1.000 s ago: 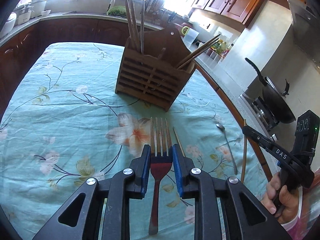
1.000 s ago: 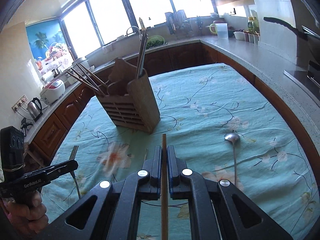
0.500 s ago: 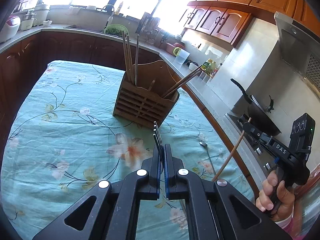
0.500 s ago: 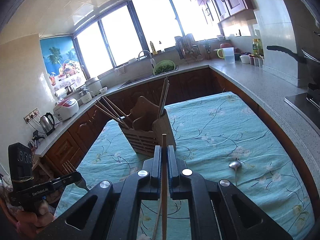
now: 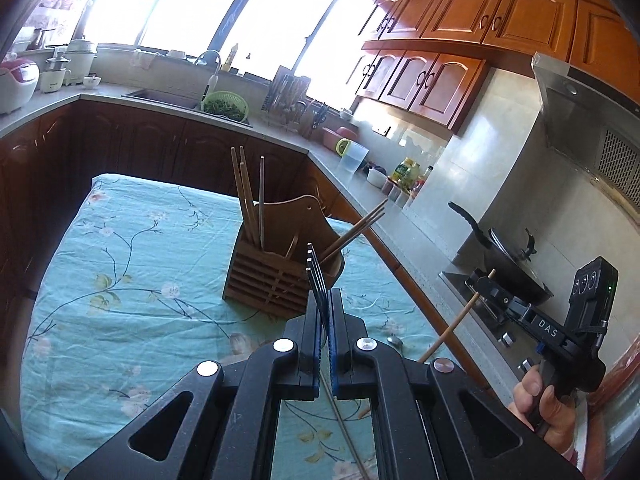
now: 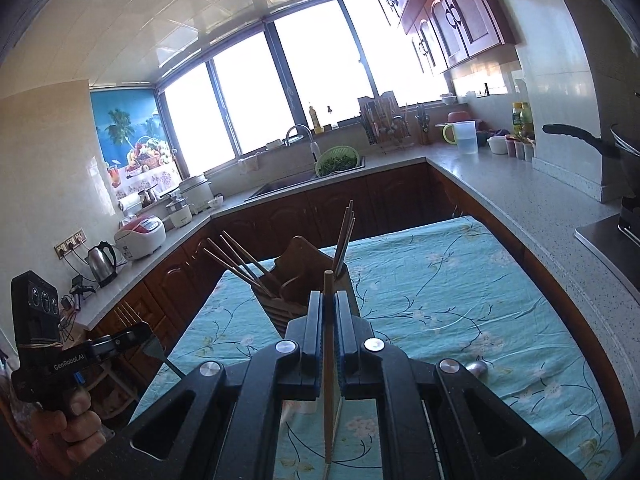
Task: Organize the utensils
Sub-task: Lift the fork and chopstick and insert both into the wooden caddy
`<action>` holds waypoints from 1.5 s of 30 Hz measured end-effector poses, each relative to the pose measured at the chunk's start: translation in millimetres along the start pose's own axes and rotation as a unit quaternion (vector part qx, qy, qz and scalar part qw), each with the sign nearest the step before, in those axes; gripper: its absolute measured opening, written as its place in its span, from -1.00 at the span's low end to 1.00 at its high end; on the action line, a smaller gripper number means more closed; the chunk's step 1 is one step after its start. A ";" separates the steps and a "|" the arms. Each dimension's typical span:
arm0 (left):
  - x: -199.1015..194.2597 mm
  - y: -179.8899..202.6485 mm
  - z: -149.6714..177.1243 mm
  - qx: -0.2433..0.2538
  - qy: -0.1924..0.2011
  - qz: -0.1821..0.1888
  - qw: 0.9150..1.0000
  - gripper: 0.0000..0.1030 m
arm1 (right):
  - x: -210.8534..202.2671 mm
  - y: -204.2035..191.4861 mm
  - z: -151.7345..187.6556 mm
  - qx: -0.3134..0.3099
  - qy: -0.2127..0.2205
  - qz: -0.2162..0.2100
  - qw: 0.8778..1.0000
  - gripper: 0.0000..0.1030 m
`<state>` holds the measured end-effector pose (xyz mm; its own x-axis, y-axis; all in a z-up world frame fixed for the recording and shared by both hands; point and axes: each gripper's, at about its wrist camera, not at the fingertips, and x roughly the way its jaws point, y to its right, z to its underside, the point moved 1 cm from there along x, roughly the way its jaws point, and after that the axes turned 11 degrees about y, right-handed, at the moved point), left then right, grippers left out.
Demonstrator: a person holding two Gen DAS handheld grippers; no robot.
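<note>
The metal fork with four tines (image 5: 315, 276) is stiff and smooth, likely slippery; the left tongs (image 5: 325, 320) are clamped on its neck. The light wooden chopstick (image 6: 328, 344) is pinched in the right tongs (image 6: 329, 328). Both hang above the worktop (image 5: 120, 248), near the slatted bamboo utensil holder (image 5: 272, 276) at its far side.

We hold the left gripper (image 5: 325, 300) with jaws clamped flat on a fork (image 5: 316, 276) whose tines jut past their tips. Our right gripper (image 6: 329, 304) pinches a chopstick (image 6: 328, 364) lengthwise between closed jaws. Each hand (image 5: 540, 404) wraps a handle.
</note>
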<state>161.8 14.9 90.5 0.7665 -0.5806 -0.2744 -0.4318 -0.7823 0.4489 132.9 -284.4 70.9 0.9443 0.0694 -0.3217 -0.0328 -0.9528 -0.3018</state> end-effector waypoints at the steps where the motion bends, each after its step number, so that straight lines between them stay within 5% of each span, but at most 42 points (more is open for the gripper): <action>1: -0.1 -0.3 -1.7 0.001 0.003 -0.001 1.000 -0.98 | 0.7 0.2 -1.0 0.000 0.001 0.000 1.000 -0.90; 17: 25.3 -9.7 -24.8 -0.010 0.024 -0.002 1.000 -0.98 | 15.1 1.2 -25.1 0.005 0.028 -0.004 1.000 -0.90; 30: 98.0 -18.0 -75.5 -0.024 0.086 0.005 0.996 -0.98 | 60.7 -13.5 -81.6 -0.005 0.095 -0.005 0.995 -0.90; 37: 155.0 -33.4 -66.7 -0.031 0.102 0.000 0.994 -0.98 | 96.9 -5.2 -86.2 0.014 0.116 0.000 0.993 -0.90; 45: 213.2 -54.6 -27.1 -0.036 0.065 -0.026 0.997 -0.98 | 133.5 9.7 -51.7 0.022 0.092 0.014 0.995 -0.90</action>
<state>361.7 -60.0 30.5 0.8448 -0.5009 -0.1884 -0.3575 -0.7902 0.4978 275.6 -299.7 71.5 0.9866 -0.0161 -0.1624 -0.0705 -0.9396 -0.3349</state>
